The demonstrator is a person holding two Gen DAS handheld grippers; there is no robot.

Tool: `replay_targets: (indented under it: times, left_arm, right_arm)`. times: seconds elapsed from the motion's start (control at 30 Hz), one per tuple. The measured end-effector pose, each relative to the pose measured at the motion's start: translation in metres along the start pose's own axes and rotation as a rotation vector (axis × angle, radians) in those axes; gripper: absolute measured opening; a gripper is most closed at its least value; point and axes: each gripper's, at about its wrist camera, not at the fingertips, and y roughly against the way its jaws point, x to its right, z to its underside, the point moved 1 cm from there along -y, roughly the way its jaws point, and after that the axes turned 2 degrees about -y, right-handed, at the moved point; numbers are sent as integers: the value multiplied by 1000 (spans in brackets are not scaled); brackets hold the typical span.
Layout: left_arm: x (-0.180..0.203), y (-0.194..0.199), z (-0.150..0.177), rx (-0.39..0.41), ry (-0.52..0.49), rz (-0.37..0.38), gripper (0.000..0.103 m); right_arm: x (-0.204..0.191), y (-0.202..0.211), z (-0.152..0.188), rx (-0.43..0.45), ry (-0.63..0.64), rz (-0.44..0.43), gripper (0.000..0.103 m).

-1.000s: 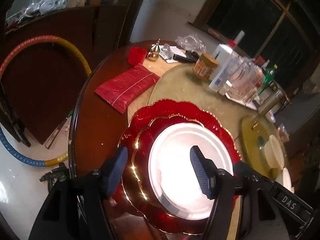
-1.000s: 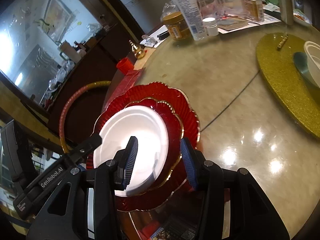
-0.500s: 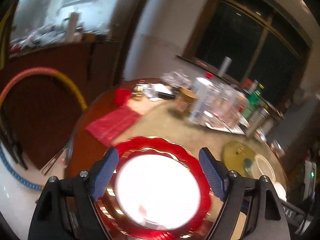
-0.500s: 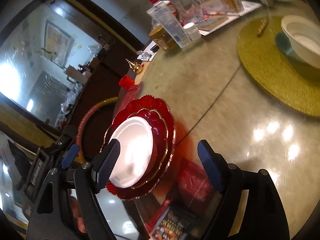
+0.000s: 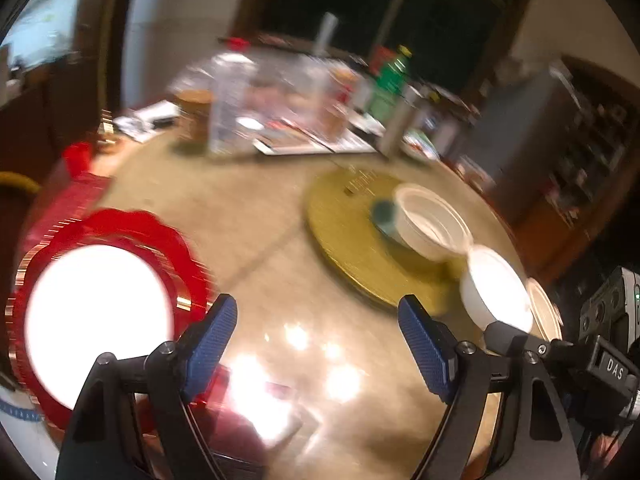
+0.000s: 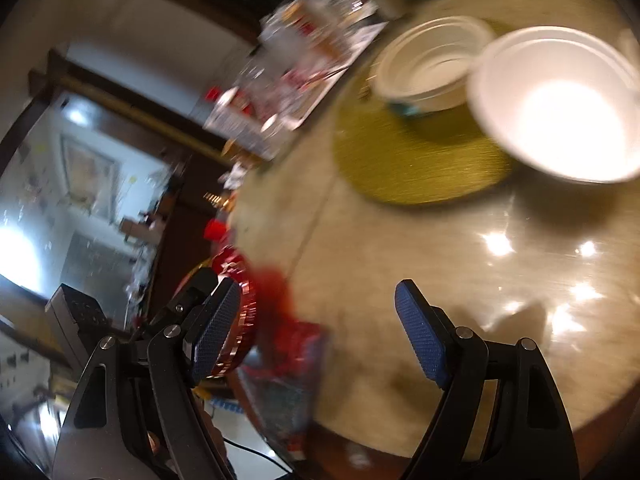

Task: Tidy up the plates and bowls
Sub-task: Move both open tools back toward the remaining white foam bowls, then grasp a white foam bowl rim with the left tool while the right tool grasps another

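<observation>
Two white bowls sat toward the far right of the round desk (image 5: 256, 216). The nearer white bowl (image 6: 560, 104) rested at the edge of a gold placemat (image 6: 408, 160), touching or just overlapping a second white bowl (image 6: 428, 64) that sat on the mat. From the right gripper (image 6: 320, 328) the nearer bowl lay ahead and up to the right, with only bare, glossy desk between. From the left gripper (image 5: 320, 344) the same bowls (image 5: 496, 292) lay farther off to the right, so the right hand looked the nearer one for a pick.

Both grippers stood wide open and empty, nothing between their blue pads.

A white plate (image 5: 96, 320) rested on stacked red scalloped plates (image 5: 172, 240) at the desk's near left edge, just left of the left gripper.

Behind the mat stood blurred clutter: bottles, a jar (image 5: 194, 114), a tray of glassware. It was well apart from the bowls and did not seem to block the approach.
</observation>
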Motion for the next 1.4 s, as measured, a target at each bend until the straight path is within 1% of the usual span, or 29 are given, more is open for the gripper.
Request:
replay_targets:
  times: [0.07,0.17,0.33,0.43,0.53,0.6,0.67,0.73,0.83,0.93,1.0,1.07,1.13,1.2,1.23,1.27,1.33,1.37,1.4]
  left_arm:
    - [15,-10,2,-46,-23,35,83]
    - [37,-23,4,-92,-60,78,83]
    - [68,-46,6,-173,-83,148,83]
    - [85,-60,5,-197,-96,163,83]
    - [98,-71,1,-214,-80,191,83]
    - [106,-78,-2,-216,-81,184,83]
    - [116,-86,-6,-209,-94,171,83]
    - [122,-95,-8,-225,-91,158,83]
    - [133,-109,-7,-264,-85,169,82]
    - [145,-117,-6,-270,-110,150,81]
    - [150,-121,-5,-276,-118,141,81]
    - [152,-125,-5,-279,-107,142,80]
    - [155,-128,-6,-273,-107,133,80]
    - [158,-133,-6,-280,-102,127,79]
    - [159,-134,-5,-285,-100,126,79]
    - [159,-136,-4,-286,-99,121,79]
    - [161,-139,-4,-283,-105,111,77]
    - [163,-142,-4,-284,-111,107,74]
    - [165,-143,-3,-287,-121,101,64]
  right_arm:
    - [17,16,1,22,-35,11,81]
    - [39,39,4,58,-80,27,81]
    - [68,71,5,113,-146,53,81]
    - [85,86,1,158,-194,70,81]
    - [102,98,-6,209,-246,94,81]
    - [111,100,-11,227,-282,102,81]
    - [121,101,-16,227,-311,88,81]
    - [128,101,-21,241,-341,83,81]
    - [136,102,-27,282,-390,79,81]
    - [138,101,-36,322,-412,82,80]
    - [141,99,-40,336,-426,87,73]
    - [142,95,-45,336,-432,92,62]
    - [146,93,-45,329,-444,96,54]
    - [148,88,-49,333,-447,104,51]
    - [150,87,-50,334,-455,109,45]
    - [151,85,-51,332,-460,108,43]
    - [151,84,-53,340,-456,118,43]
    - [151,83,-54,345,-453,126,43]
    - [152,83,-55,346,-454,129,43]
